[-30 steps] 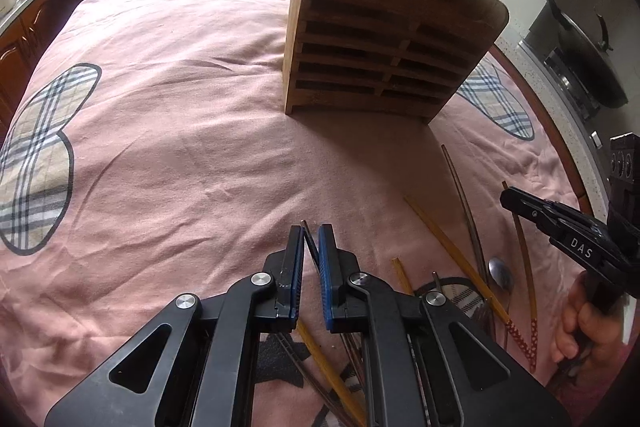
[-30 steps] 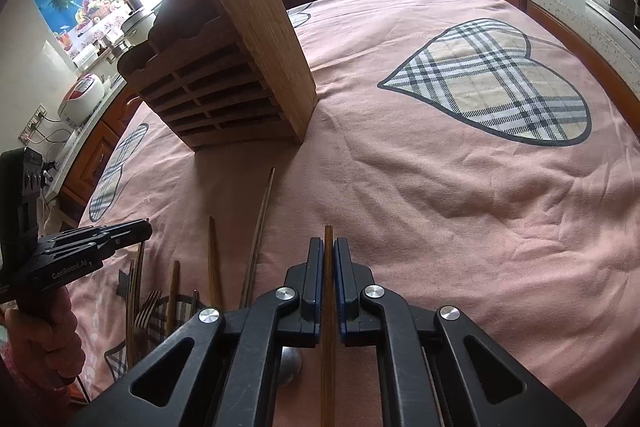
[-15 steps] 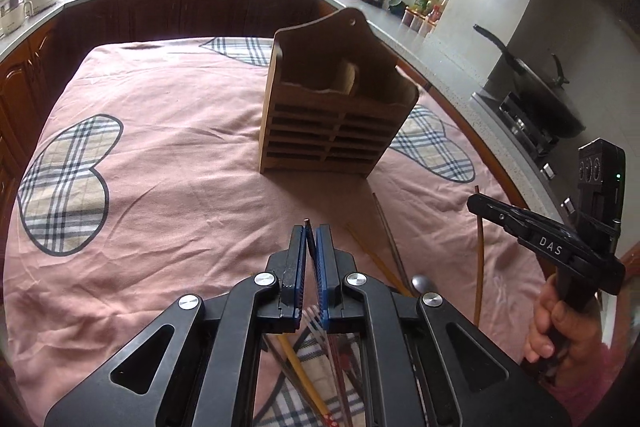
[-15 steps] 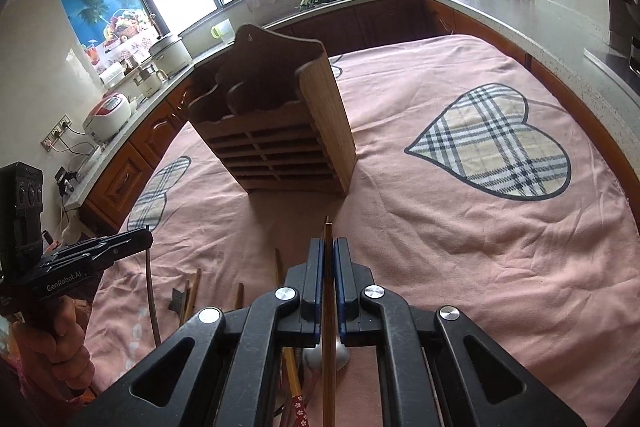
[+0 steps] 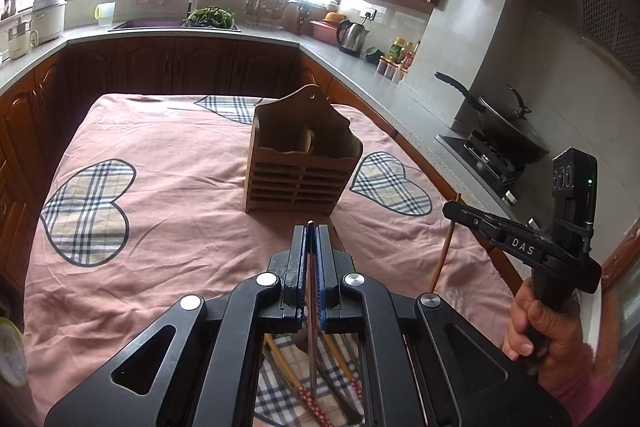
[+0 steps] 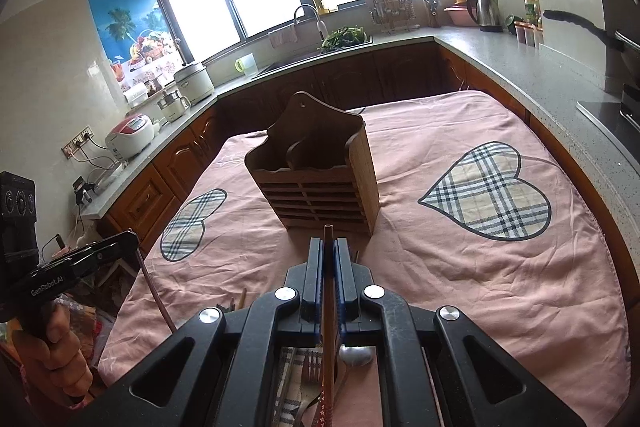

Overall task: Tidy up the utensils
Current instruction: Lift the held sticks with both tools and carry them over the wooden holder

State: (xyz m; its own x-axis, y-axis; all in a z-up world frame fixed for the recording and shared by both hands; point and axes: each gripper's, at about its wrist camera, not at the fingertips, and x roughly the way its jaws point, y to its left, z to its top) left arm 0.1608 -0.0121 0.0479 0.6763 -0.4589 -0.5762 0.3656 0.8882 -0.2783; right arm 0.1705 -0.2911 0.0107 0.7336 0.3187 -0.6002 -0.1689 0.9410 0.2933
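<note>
While we carry one chopstick in each claw, both are clenched tight: the left gripper (image 5: 311,227) pinches a dark thin chopstick (image 5: 311,359), and the right gripper (image 6: 329,241) pinches a brown chopstick (image 6: 329,311) that runs back under it. Each stick is light, stiff and smooth, so we judge it can pivot or slide between the pads; a hold near the middle would swing less than the near-end hold we have now. Straight ahead of both claws stands the wooden utensil holder (image 5: 302,171), upright on the pink tablecloth (image 5: 168,227), its open compartments facing up. Below and behind the claws lie the remaining utensils: a fork (image 6: 310,367), a spoon (image 6: 355,354) and more chopsticks (image 5: 304,393). Nothing stands between claws and holder, though its tall back panel rises beyond the openings, and the two claws are near each other.
</note>
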